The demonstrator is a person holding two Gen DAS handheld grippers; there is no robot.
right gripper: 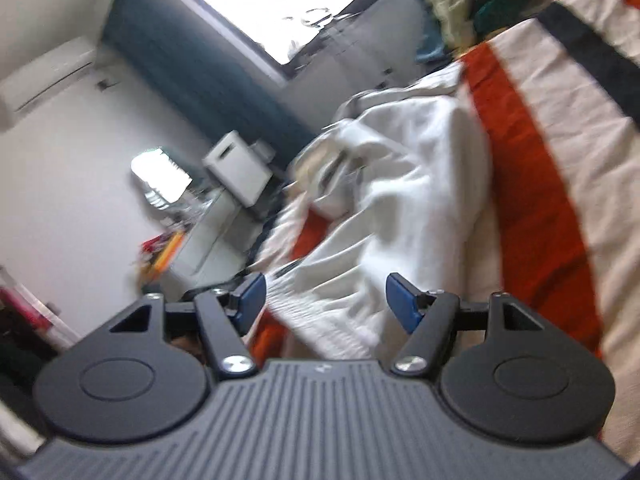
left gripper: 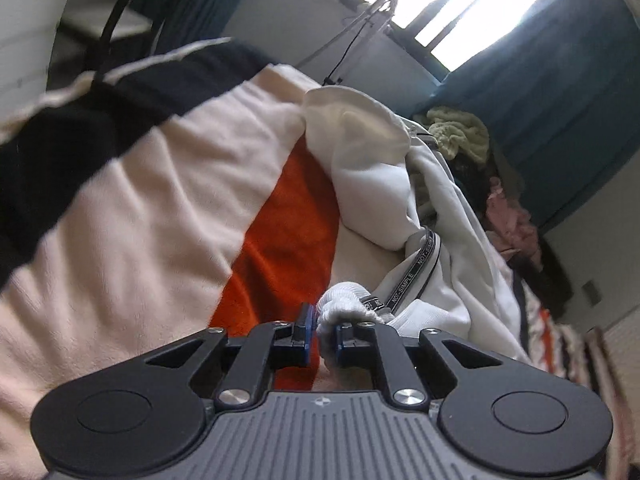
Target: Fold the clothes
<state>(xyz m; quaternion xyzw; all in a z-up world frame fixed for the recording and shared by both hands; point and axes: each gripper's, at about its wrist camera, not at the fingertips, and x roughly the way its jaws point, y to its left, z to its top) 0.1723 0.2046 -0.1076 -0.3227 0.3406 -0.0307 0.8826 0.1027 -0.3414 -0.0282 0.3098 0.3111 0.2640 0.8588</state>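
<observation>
A bed (left gripper: 132, 200) carries everything, spread with a fleece blanket (right gripper: 560, 152) in broad cream, orange and black stripes. A crumpled white sweatshirt (left gripper: 360, 168) lies directly on the blanket, across the orange stripe, its ribbed cuffs and a black-and-white lettered trim showing. Toward the bed's far edge, beyond the sweatshirt, sits a pile of other clothes: a pale yellow knit (left gripper: 460, 132), something dark, and a pink garment (left gripper: 512, 216), heaped touching one another.

White garment (left gripper: 400, 184): crumpled, unfolded, with a black-and-white lettered tape trim. Lies on the striped bed cover, centre-right of frame. One ribbed white cuff is bunched at lower centre.
</observation>
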